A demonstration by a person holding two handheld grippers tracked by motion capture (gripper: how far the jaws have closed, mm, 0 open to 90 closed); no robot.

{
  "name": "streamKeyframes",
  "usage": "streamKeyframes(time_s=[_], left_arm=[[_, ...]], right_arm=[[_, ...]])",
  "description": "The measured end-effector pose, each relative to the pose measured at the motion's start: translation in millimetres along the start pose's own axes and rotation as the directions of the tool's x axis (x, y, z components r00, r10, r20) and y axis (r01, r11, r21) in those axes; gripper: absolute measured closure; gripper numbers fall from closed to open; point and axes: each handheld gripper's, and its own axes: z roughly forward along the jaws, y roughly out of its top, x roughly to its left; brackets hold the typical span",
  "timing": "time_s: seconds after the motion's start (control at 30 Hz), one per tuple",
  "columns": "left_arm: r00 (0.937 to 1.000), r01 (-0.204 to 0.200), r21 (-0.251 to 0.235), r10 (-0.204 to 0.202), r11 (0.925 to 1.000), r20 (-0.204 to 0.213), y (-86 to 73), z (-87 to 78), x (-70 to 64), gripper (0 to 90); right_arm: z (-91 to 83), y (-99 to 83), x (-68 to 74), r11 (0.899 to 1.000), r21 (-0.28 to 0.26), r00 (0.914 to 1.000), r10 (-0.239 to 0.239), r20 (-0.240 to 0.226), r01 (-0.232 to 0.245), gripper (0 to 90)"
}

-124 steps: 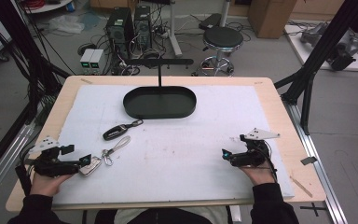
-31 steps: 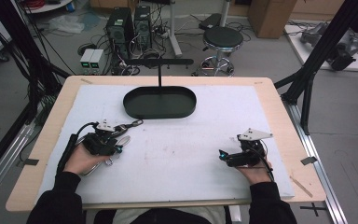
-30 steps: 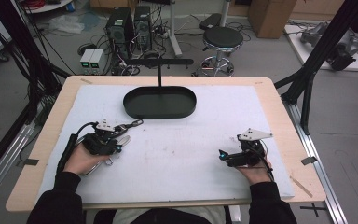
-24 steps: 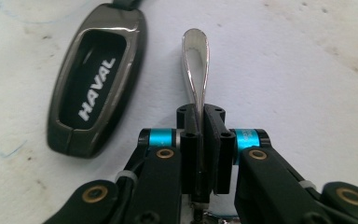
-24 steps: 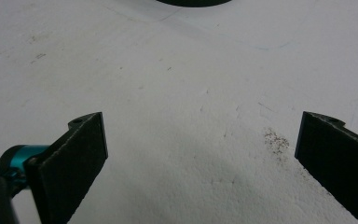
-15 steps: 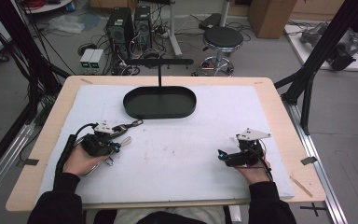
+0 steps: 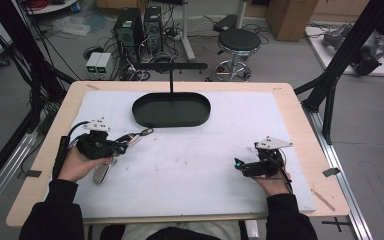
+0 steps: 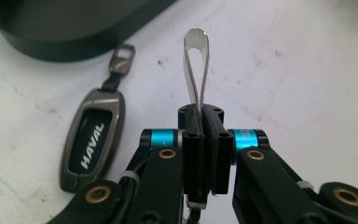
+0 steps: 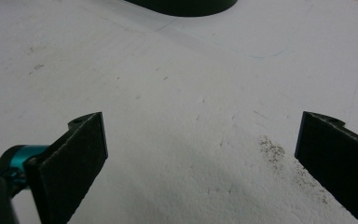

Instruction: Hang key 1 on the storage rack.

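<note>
left gripper [image 8: 201,116]: jaws pressed together on thin silver metal loop [image 8: 196,60], held at near left of white foam mat [image 7: 195,150]. grey haval car key fob [image 8: 93,140] lies flat just left of it, near black oval tray [image 7: 171,109]. right gripper [image 9: 200,149]: jaws wide apart, holding nothing, near right. judged early: loop grasped, tray bare.

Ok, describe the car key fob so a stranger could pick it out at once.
Start at the black oval tray at the far middle of the white mat. Just in front of the tray's left end, beside the left gripper, lies the key fob. It is dark grey metal with a black face reading HAVAL, unlike the plain silver loop pinched in the gripper.
</note>
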Motion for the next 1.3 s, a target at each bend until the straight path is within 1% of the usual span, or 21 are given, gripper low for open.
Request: streamKeyframes(time_s=[0.03,0.17,0.2,0.3,0.4,0.47,0.53,0.6,0.67,0.83,0.93,0.97,1.0,1.17,1.2,1.23,1.27,1.3], left_arm=[[0.9999,0.002,-0.005,-0.002,1.0,0.015,3.0,-2.3,1.2,86.2],[0.9999,-0.01,0.0,0.01,0.9999,0.011,15.9,-8.5,1.3,86.3],[0.9998,-0.019,0.011,0.019,0.9998,0.008,20.8,-9.9,1.8,86.3],[0.9997,-0.022,0.013,0.022,0.9997,0.014,32.6,-11.9,4.1,86.1],[0.9988,-0.048,0.018,0.048,0.9987,0.004,46.8,-14.3,3.4,86.2],[0.9979,-0.065,0.018,0.065,0.9977,-0.005,57.0,-14.6,2.1,86.2],[0.9966,-0.082,0.01,0.082,0.9966,-0.009,67.5,-14.6,1.3,86.3],[0.9958,-0.089,-0.01,0.089,0.9959,-0.019,77.3,-13.7,0.3,86.4],[0.9955,-0.093,-0.029,0.092,0.9953,-0.022,86.6,-11.9,0.3,86.5],[0.9944,-0.106,-0.053,0.105,0.993,-0.013,107.1,-5.8,0.3,86.6],[0.9938,-0.11,-0.065,0.109,0.9918,-0.019,116.1,-3.7,1.1,86.6],[0.9941,-0.107,-0.071,0.106,0.9917,-0.023,118.6,-3.3,1.5,86.6],[0.9933,-0.113,-0.073,0.111,0.9909,-0.033,121.0,-3.4,2.2,86.6],[0.9928,-0.115,-0.113,0.11,0.987,-0.047,133.0,-4.2,4.4,86.7],[0.9933,-0.113,-0.124,0.108,0.9859,-0.04,136.6,-4.9,5.2,86.7],[0.9935,-0.112,-0.126,0.108,0.9857,-0.038,138.9,-5.2,5.5,86.6],[0.9918,-0.123,-0.123,0.118,0.9847,-0.049,142.8,-5.6,5.6,86.6],[0.9914,-0.125,-0.123,0.119,0.9845,-0.054,146.0,-5.6,5.3,86.6]], right_arm=[[-0.1,0.1,0.0,1.0,0.0,1.0,0.001,-0.001,-0.001,1.5],[0.7,0.0,0.0,1.0,0.006,0.9998,0.015,-0.015,-0.014,1.4],[1.2,-0.2,-0.1,1.0,0.008,0.9998,0.014,-0.016,-0.013,1.4],[1.7,-0.2,0.8,1.0,0.012,0.9997,0.011,-0.021,-0.01,1.4],[1.7,-0.2,0.1,1.0,0.009,0.9994,0.014,-0.031,-0.014,1.4],[2.4,-0.6,-0.6,1.0,0.012,0.9995,0.016,-0.029,-0.016,1.4],[2.4,-0.8,-1.4,1.0,0.011,0.9993,0.019,-0.033,-0.019,1.4],[2.0,-0.6,-1.9,1.0,0.004,0.9991,0.022,-0.035,-0.022,1.4],[1.8,-0.6,-2.3,1.0,0.002,0.9989,0.023,-0.041,-0.023,1.4],[1.9,-0.5,-2.1,1.0,-0.001,0.9989,0.018,-0.044,-0.018,1.5],[2.0,-0.8,-1.8,1.0,0.001,0.9986,0.019,-0.049,-0.019,1.4],[2.0,-0.8,-1.8,1.0,0.001,0.9986,0.019,-0.049,-0.019,1.4],[2.0,-0.8,-1.9,1.0,0.0,0.9986,0.018,-0.049,-0.018,1.4],[2.2,-0.9,-1.8,1.0,0.0,0.9985,0.02,-0.051,-0.02,1.4],[2.4,-0.9,-2.0,1.0,0.0,0.9985,0.018,-0.051,-0.018,1.4],[2.7,-1.0,-2.0,1.0,0.003,0.9984,0.019,-0.053,-0.019,1.4],[3.0,-1.0,-2.1,1.0,0.004,0.9984,0.019,-0.053,-0.019,1.4],[3.2,-1.0,-1.7,1.0,0.007,0.9984,0.02,-0.053,-0.02,1.4]])
